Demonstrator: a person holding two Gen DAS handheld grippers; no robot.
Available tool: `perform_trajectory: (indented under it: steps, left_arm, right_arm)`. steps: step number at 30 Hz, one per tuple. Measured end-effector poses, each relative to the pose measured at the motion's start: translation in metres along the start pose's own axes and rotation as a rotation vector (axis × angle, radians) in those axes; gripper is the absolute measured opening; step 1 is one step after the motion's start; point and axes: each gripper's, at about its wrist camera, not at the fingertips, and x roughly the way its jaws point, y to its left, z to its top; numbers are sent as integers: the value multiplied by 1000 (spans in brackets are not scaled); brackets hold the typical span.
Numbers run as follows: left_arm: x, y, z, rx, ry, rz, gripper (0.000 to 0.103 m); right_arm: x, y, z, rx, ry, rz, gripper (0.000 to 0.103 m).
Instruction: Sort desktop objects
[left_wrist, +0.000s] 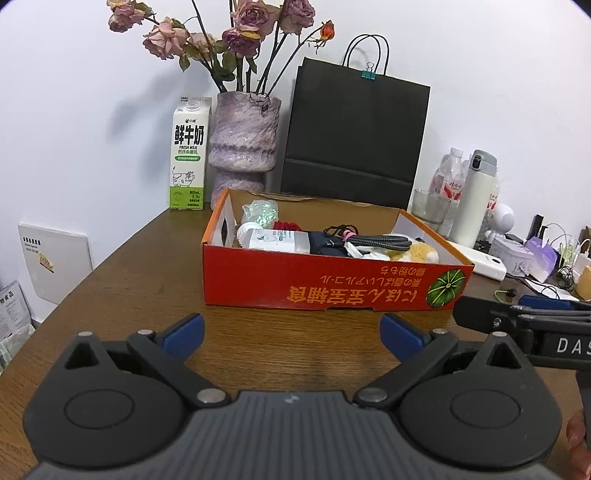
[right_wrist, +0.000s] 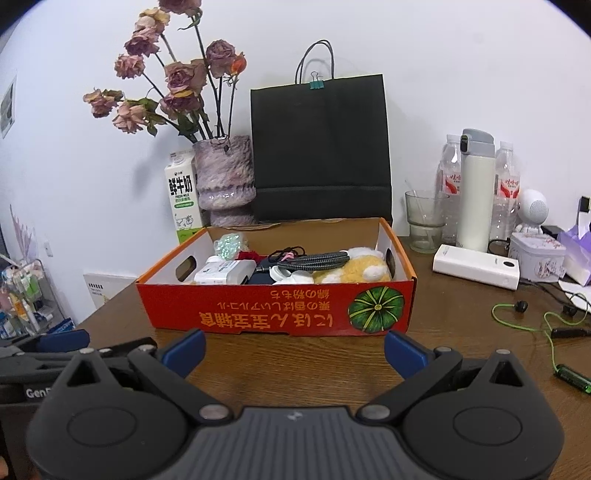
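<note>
Both spread wide, gripping nothing: left gripper (left_wrist: 291, 334), right gripper (right_wrist: 294, 350); hovering over bare table (right_wrist: 295, 369) near its front edge; red box (right_wrist: 277, 306) (stuffed already) mid-table, just ahead.

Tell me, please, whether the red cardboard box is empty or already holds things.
Holds things: the red cardboard box contains a yellow plush toy and a white bottle.

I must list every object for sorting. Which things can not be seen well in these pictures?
- Lower contents of the red box: both views, hidden by its front wall.
- Dark pouch: right wrist view, mostly covered by the braided cable.
- Right gripper: left wrist view, cut by the right edge.
- Box lettering: upside down, too small.
</note>
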Motion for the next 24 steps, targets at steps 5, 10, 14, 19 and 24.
perform_trajectory:
  steps: [5, 10, 14, 19, 24]
  left_arm:
    - [-1, 5, 1, -11, -8, -6, 103]
    - [0, 4, 1, 20, -6, 8, 103]
    - [-2, 0, 0, 48, -15, 24, 103]
    - [-4, 0, 0, 55, -26, 28, 103]
    - [-6, 1, 1, 57, -36, 36, 103]
  right_arm:
    - [4, 1, -2, -6, 21, -1, 103]
    - [6, 3, -4, -13, 28, 5, 103]
    - [5, 1, -4, -7, 24, 4, 103]
    - [3, 2, -4, -8, 17, 3, 103]
    - [3, 3, -4, -12, 18, 5, 103]
